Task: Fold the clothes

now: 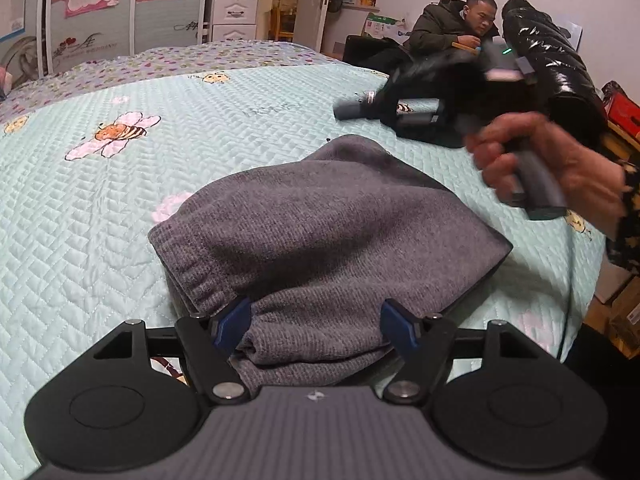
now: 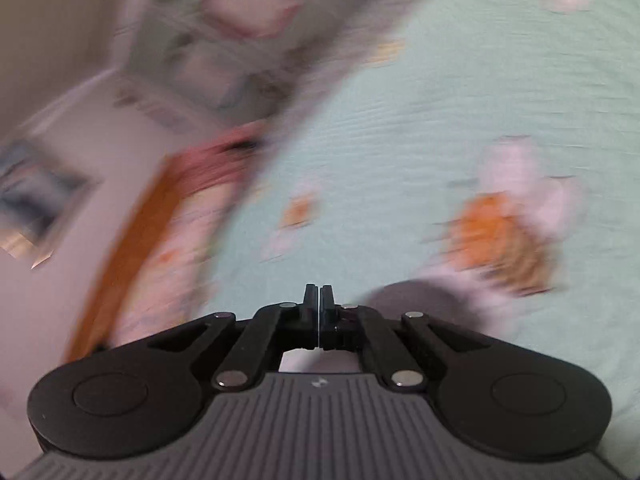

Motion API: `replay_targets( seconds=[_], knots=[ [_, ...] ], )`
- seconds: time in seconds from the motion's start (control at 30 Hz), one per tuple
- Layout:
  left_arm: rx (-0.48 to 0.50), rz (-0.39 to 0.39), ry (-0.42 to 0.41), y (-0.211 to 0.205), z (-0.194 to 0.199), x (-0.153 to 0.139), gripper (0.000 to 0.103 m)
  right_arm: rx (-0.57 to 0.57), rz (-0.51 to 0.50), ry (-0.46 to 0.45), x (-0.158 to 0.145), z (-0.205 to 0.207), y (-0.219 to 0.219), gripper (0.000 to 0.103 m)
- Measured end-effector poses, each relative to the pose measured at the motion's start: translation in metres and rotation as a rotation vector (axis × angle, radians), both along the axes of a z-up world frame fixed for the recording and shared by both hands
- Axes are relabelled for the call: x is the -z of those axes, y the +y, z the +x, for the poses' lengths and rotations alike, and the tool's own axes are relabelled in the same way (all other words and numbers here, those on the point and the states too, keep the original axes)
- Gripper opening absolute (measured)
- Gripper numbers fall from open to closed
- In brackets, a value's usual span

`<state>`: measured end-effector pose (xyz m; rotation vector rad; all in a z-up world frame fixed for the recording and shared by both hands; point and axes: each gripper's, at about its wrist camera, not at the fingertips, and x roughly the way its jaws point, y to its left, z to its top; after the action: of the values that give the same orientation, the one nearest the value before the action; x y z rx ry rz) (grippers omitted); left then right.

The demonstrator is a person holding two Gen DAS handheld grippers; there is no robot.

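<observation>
A grey knit garment (image 1: 320,232) lies folded in a thick bundle on the pale green quilted bed (image 1: 120,200). My left gripper (image 1: 316,320) is open, its blue-padded fingers (image 1: 234,322) on either side of the bundle's near edge. My right gripper (image 2: 319,300) is shut and empty above the bed, in a heavily blurred view. A grey corner of the garment (image 2: 416,304) shows just right of its fingers. The right gripper also shows blurred in the left wrist view (image 1: 360,106), held by a hand (image 1: 552,164) up at the right.
Two people in dark jackets (image 1: 452,24) sit beyond the bed's far right edge. A wardrobe and white drawers (image 1: 234,16) stand behind the bed. Boxes (image 1: 624,312) sit on the floor at the right. The bed's wooden edge (image 2: 132,240) shows at left in the right wrist view.
</observation>
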<state>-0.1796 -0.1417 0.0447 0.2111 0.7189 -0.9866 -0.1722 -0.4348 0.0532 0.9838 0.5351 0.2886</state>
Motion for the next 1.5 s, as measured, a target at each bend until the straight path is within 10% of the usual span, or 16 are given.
replay_targets(
  seconds=[0.17,0.3,0.67,0.9,1.03,1.33,1.5],
  knots=[
    [0.013,-0.029,0.015,0.005,0.003,0.003,0.074,-0.445,-0.136,0.102,0.002,0.045,0.08,0.0],
    [0.016,-0.002,-0.023,0.002,-0.003,0.002,0.074,-0.243,-0.224,0.281,0.028,0.094,0.076,0.0],
    [-0.026,-0.081,0.06,0.012,0.015,-0.027,0.072,-0.087,-0.095,0.052,-0.021,-0.006,0.029,0.005],
    [-0.084,-0.199,0.228,-0.012,0.063,-0.035,0.073,-0.206,0.079,-0.085,-0.003,-0.06,0.071,0.005],
    [-0.095,-0.107,0.324,-0.014,0.096,0.009,0.029,-0.302,-0.022,0.128,0.07,-0.059,0.122,0.0],
    [-0.074,-0.166,0.369,-0.002,0.099,0.007,0.035,-0.273,-0.002,-0.05,0.028,-0.046,0.14,0.0],
    [-0.071,-0.169,0.359,0.004,0.097,0.004,0.035,-0.309,-0.03,0.074,0.071,-0.023,0.158,0.0]
  ],
)
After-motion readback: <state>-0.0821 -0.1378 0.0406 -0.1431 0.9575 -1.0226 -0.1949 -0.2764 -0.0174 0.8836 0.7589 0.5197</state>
